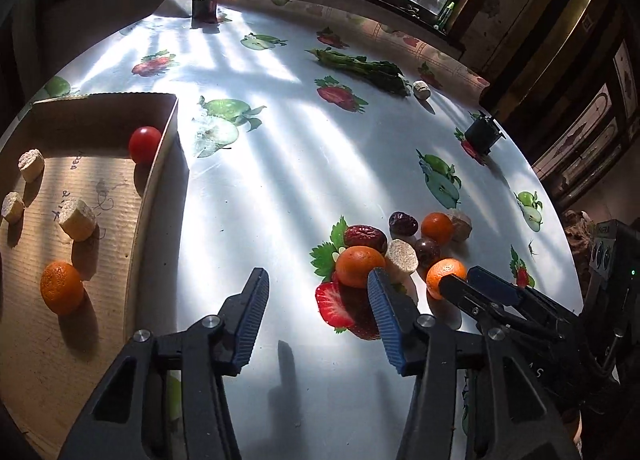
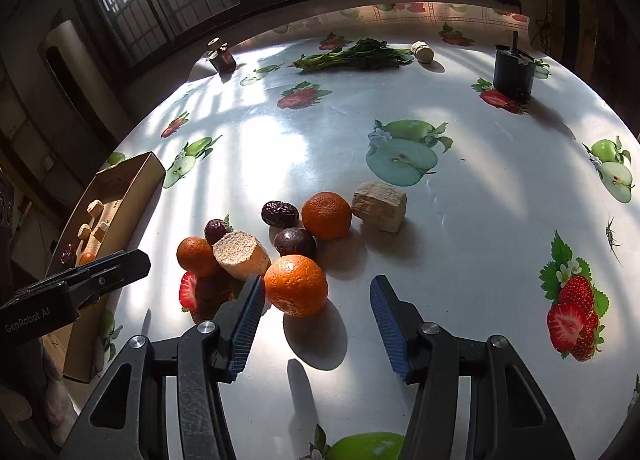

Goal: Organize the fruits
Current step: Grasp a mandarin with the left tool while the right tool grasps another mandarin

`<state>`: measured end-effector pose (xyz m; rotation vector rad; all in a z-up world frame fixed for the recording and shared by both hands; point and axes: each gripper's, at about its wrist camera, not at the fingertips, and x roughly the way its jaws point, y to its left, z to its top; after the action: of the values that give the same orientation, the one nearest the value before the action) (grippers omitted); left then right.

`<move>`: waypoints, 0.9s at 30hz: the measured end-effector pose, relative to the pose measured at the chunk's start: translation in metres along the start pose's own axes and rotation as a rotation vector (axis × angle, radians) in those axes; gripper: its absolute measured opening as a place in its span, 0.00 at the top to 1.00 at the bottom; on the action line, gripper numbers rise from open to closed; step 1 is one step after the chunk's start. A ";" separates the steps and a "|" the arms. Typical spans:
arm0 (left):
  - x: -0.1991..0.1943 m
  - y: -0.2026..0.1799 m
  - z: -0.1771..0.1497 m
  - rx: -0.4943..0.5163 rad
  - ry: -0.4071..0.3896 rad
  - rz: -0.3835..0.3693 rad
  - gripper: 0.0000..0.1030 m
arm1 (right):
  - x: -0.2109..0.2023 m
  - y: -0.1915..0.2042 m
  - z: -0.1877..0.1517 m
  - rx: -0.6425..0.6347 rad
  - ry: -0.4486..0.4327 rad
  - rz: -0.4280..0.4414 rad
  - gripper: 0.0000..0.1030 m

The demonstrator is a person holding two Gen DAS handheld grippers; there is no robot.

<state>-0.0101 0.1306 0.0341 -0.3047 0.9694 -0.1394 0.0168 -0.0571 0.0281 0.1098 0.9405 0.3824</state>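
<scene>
Three tangerines remain in the loose pile on the table (image 2: 460,219), mixed with dark dates, a plum-like fruit and pale cut chunks, all touching or nearly so. In the right wrist view the right gripper (image 2: 318,288) stands partly open and holds nothing; the nearest tangerine (image 2: 296,284) sits low in the centre, just inside the left-hand finger and off-centre in the gap. In the left wrist view the left gripper (image 1: 318,282) is also partly open and empty, above bare tablecloth in the lower centre, its right-hand fingertip overlapping another tangerine (image 1: 359,266). The cardboard box (image 1: 160,163) at the left edge already contains a tangerine, a cherry tomato (image 1: 145,143) and three pale chunks.

The likely trouble is the off-centre approach: closing now could let one pad strike the round tangerine first and roll it away, or shove it into the pale chunk (image 2: 241,254) and scatter the pile. Both grippers converge on the same cluster, so their fingers could collide. Hard window shadows may also hide the fruit's true edges.
</scene>
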 end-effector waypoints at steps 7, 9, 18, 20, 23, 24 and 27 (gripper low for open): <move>0.017 -0.011 0.007 0.023 -0.001 -0.033 0.54 | 0.013 0.004 0.001 -0.014 0.012 -0.008 0.43; 0.023 -0.013 0.008 0.026 0.005 -0.040 0.56 | 0.014 0.006 0.001 -0.028 0.006 -0.017 0.43; 0.035 -0.019 0.004 0.050 -0.004 -0.071 0.58 | 0.016 0.012 0.000 -0.056 -0.017 -0.042 0.44; 0.036 -0.020 0.001 0.055 -0.010 -0.092 0.65 | 0.016 0.012 -0.001 -0.054 -0.020 -0.043 0.44; 0.034 -0.025 -0.001 0.072 -0.023 -0.091 0.70 | 0.015 0.012 -0.001 -0.053 -0.025 -0.049 0.48; 0.034 -0.025 -0.002 0.076 -0.027 -0.089 0.70 | 0.016 0.012 -0.001 -0.053 -0.026 -0.051 0.50; 0.035 -0.023 -0.002 0.067 -0.030 -0.099 0.70 | 0.015 0.012 -0.002 -0.055 -0.029 -0.049 0.53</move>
<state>0.0084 0.0995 0.0135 -0.2922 0.9184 -0.2563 0.0202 -0.0401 0.0188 0.0423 0.9020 0.3598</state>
